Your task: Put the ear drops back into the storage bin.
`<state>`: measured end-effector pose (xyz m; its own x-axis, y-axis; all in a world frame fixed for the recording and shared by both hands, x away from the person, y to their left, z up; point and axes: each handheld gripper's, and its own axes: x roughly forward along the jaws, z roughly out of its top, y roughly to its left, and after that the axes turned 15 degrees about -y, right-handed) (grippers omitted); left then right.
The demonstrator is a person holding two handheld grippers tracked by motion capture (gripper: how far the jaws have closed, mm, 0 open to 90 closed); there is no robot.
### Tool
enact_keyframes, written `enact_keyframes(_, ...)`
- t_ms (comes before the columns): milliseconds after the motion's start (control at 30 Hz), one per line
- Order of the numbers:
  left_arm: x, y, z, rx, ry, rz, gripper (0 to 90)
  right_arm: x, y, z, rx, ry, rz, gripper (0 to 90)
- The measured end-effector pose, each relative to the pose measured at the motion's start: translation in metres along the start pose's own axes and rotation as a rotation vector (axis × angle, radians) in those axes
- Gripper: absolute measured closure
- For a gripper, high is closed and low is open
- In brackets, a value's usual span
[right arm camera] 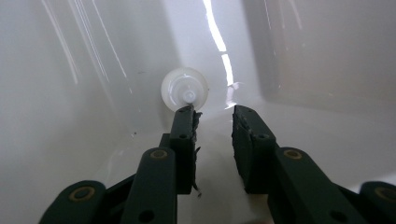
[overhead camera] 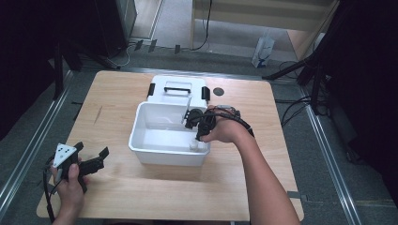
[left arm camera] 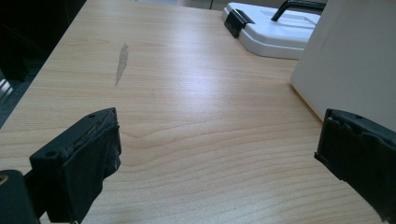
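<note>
Lighting's pretty uneven here. In the high view the table (overhead camera: 141, 197) is evenly lit from overhead, while everything around the table drops off into near black on both sides. The whole frame is soft and a bit grainy. The bin (overhead camera: 141, 123) in the middle of the table is blown out to almost pure white. In the left gripper view a broad sheen runs across the wood toward the lid (left arm camera: 275, 35), and the jaws up close are blurry. In the right gripper view it's milky and hazy inside the bin, with bright glare streaks down the wall above the small white cap (right arm camera: 184, 89), which looks soft
</note>
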<state>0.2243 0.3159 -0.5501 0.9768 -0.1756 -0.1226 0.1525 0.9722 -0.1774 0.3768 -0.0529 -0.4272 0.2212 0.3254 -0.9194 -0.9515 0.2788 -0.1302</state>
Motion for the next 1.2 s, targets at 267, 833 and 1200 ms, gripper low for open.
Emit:
enact_keyframes(267, 0.0, -0.001, 0.0, 0.002, 0.002, 0.003, 0.5, -0.015, 0.001, 0.0, 0.017, -0.071, -0.008, 57.9)
enact_keyframes(833, 0.001, -0.001, 0.0, 0.006, 0.007, -0.001, 0.4, -0.054, -0.01, -0.012, 0.216, -0.181, -0.253, 3.0)
enact_keyframes(1200, 0.001, -0.001, 0.0, 0.009, 0.01, -0.001, 0.4, -0.051, -0.013, -0.038, 0.347, -0.201, -0.277, 0.0)
